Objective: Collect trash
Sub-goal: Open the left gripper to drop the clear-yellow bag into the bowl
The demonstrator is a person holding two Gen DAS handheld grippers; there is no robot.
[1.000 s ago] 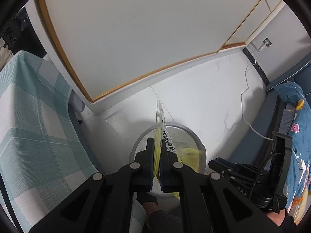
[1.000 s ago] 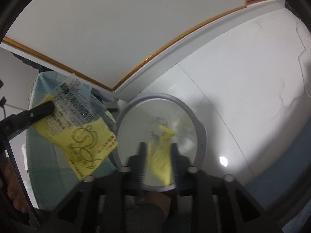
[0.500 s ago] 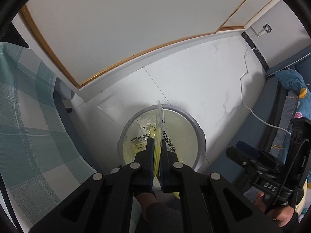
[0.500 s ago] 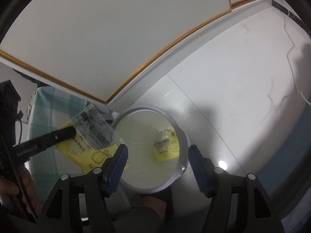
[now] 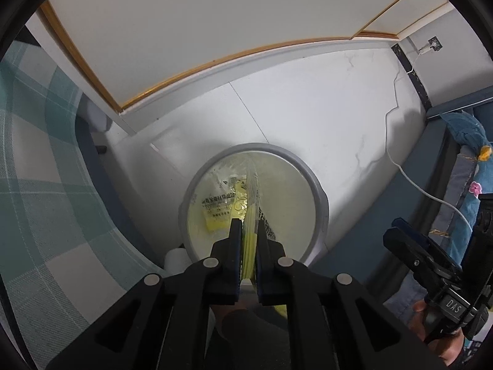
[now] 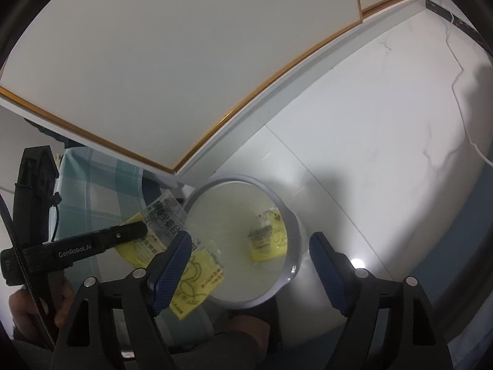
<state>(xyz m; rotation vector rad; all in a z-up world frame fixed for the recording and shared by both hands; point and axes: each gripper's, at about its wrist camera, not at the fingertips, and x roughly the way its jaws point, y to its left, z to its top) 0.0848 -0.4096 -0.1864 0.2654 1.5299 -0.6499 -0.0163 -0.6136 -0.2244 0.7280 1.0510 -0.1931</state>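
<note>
A round grey bin (image 5: 317, 191) stands on the white floor, and one yellow printed wrapper (image 5: 220, 209) lies inside it. My left gripper (image 5: 247, 225) points down over the bin. A second yellow wrapper (image 5: 253, 191) is pinched edge-on between its pads while the jaws are opening. In the right wrist view that held wrapper (image 6: 166, 219) hangs over the bin's left rim (image 6: 295, 225) from the left gripper (image 6: 141, 229). My right gripper (image 6: 251, 236) hovers above the bin with its jaws opening wide and nothing between them; the dropped wrapper (image 6: 268, 240) lies below.
A teal plaid cloth (image 5: 46, 185) covers furniture left of the bin. A white cable (image 5: 416, 178) runs across the floor to a wall socket (image 5: 433, 43). Blue patterned bedding (image 5: 471, 160) lies on the right. A white panel with wood trim (image 5: 215, 15) stands behind.
The right gripper let go of its yellow wrapper, which now lies in the bin, and its jaws spread wide. The left gripper came down over the bin with its wrapper.
</note>
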